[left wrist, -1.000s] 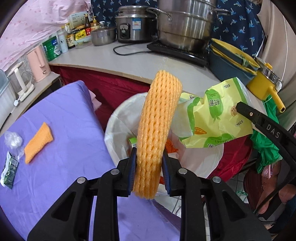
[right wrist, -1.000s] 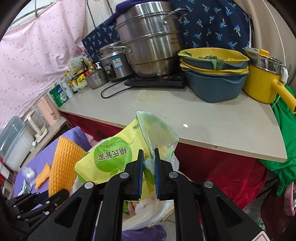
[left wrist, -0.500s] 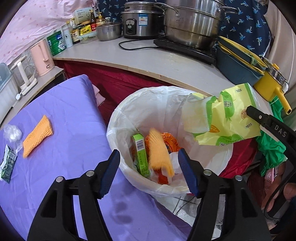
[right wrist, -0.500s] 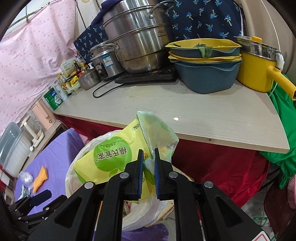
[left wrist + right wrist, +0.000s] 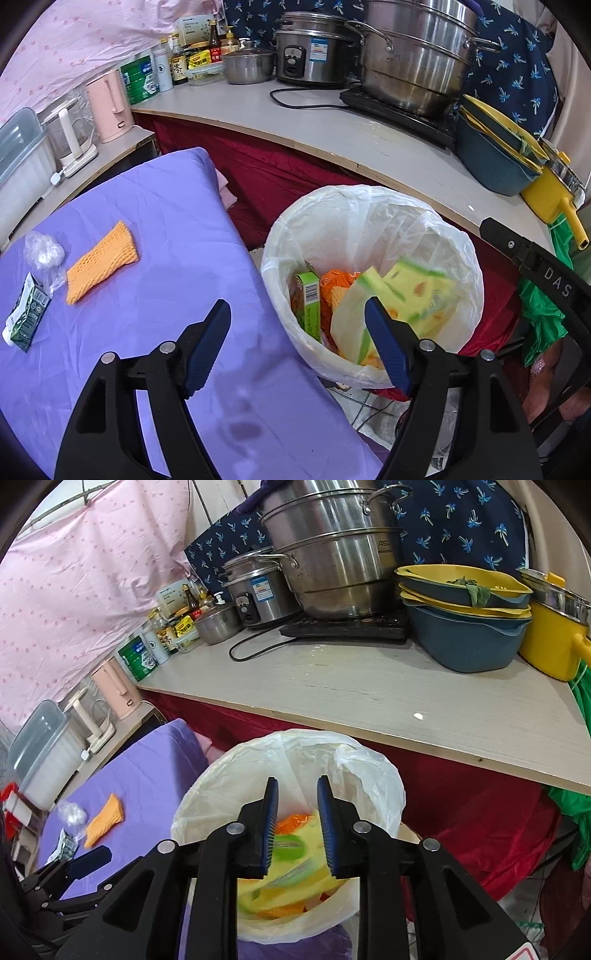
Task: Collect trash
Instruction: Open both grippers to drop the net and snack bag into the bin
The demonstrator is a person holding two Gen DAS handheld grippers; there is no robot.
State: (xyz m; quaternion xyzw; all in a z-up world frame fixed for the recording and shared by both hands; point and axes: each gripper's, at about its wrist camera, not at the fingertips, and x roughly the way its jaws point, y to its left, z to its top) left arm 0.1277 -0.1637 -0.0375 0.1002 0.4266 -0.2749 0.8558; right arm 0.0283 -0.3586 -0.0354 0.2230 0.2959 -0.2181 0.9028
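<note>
A trash bin lined with a white bag [image 5: 369,218] [image 5: 373,771] stands beside the purple table [image 5: 147,280]. A yellow-green snack bag [image 5: 413,295] [image 5: 295,864], blurred in motion, lies in the bin over orange foam net and a green box [image 5: 308,299]. My left gripper [image 5: 297,336] is open and empty over the table edge next to the bin. My right gripper [image 5: 294,805] is open and empty above the bin. On the table lie an orange foam net [image 5: 99,266] [image 5: 103,819], a crumpled clear wrapper [image 5: 42,253] and a dark green packet [image 5: 26,317].
A kitchen counter [image 5: 369,694] behind the bin holds steel pots [image 5: 332,565], a rice cooker [image 5: 310,51], stacked blue and yellow basins [image 5: 465,627], a yellow pot [image 5: 554,642] and bottles. A pink kettle [image 5: 109,107] stands on a side shelf. Red cloth hangs under the counter.
My left gripper opened and dropped the orange foam net into the bin. My right gripper then opened and the yellow-green snack bag fell into the bin.
</note>
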